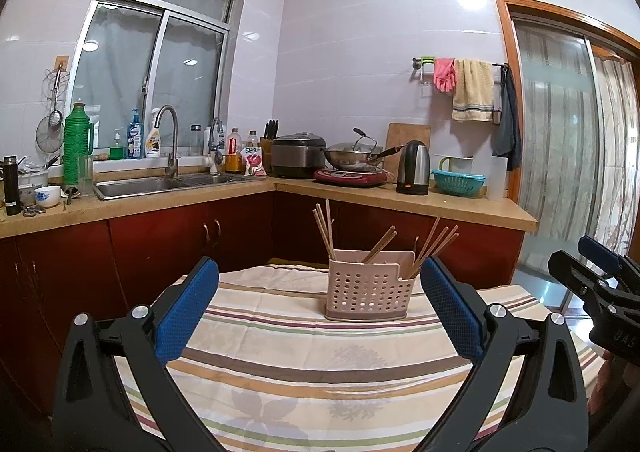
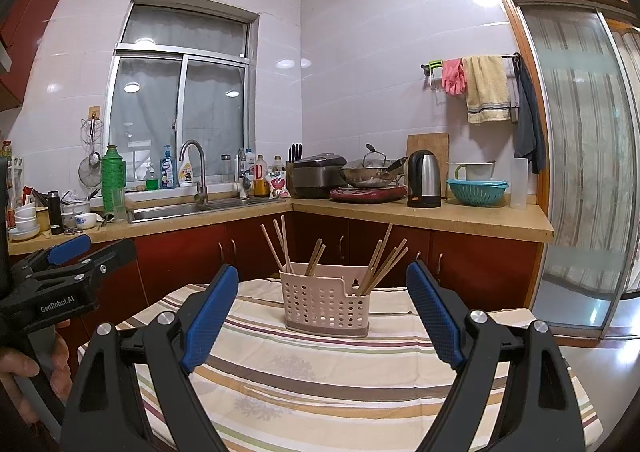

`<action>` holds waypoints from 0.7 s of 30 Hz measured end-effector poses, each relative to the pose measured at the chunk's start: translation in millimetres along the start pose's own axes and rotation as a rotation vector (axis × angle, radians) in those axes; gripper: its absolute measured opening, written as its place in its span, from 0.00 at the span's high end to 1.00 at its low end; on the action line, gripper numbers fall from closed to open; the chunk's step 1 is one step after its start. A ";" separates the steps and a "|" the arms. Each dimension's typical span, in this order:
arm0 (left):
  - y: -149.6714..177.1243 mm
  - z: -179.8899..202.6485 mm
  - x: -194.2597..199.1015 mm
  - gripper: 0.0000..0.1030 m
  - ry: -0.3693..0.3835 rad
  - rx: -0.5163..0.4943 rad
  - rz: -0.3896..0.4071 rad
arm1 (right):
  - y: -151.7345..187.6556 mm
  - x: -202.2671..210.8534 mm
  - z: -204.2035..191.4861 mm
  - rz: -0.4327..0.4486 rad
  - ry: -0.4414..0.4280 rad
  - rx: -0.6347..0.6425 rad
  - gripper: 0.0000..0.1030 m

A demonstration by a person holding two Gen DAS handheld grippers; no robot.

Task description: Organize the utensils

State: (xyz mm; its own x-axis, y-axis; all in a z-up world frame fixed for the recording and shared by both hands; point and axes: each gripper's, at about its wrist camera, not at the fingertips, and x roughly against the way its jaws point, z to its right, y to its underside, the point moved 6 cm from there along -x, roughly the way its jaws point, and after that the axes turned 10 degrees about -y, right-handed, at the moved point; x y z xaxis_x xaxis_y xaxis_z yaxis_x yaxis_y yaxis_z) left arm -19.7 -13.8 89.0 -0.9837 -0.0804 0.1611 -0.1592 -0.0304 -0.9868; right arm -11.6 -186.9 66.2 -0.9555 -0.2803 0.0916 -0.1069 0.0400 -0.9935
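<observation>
Only rightward: hand (image 2: 24,376) gripping handle.

The table under its striped beige cloth (image 2: 320,372) lies bare from the near edge up to the pale pink perforated plastic utensil basket (image 2: 324,308), which stands alone toward the far edge. Light wooden chopsticks (image 2: 280,248) lean out of its top to left and right, barring a straight drop from above. Open cloth flanks the basket on both sides. Dark red cabinet doors (image 2: 256,252) stand behind the far edge.
</observation>
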 end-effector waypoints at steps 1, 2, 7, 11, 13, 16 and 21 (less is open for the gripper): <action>-0.2 -0.6 0.0 0.04 -0.002 0.002 -0.003 | 0.5 -0.1 -0.2 -0.001 0.000 -0.001 0.19; -0.3 -1.0 -0.3 0.04 -0.004 0.004 -0.006 | 0.1 -0.3 0.3 0.000 -0.001 0.000 0.19; -2.1 -1.3 -3.0 0.04 -0.012 0.005 -0.006 | 4.0 -1.9 0.5 -0.006 -0.002 -0.002 0.19; -1.7 3.2 -7.8 0.04 -0.013 -0.013 -0.015 | 6.4 -4.0 2.1 -0.012 -0.003 -0.005 0.19; -0.4 4.0 -10.0 0.04 -0.011 -0.014 -0.021 | 7.2 -3.8 2.0 -0.014 -0.003 -0.005 0.19; 1.5 4.8 -12.5 0.04 -0.006 -0.008 -0.025 | 8.7 -4.3 2.5 -0.018 -0.003 -0.006 0.19; 5.2 5.6 -16.5 0.04 -0.014 -0.016 -0.032 | 10.5 -6.1 4.0 -0.024 -0.001 -0.009 0.19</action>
State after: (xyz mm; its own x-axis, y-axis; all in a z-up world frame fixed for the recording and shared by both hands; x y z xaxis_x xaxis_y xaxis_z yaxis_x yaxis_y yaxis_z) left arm -3.8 -18.3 81.2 -0.9767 -0.0938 0.1928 -0.1920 -0.0174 -0.9812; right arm -5.7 -188.6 54.9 -0.9523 -0.2826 0.1152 -0.1322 0.0417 -0.9903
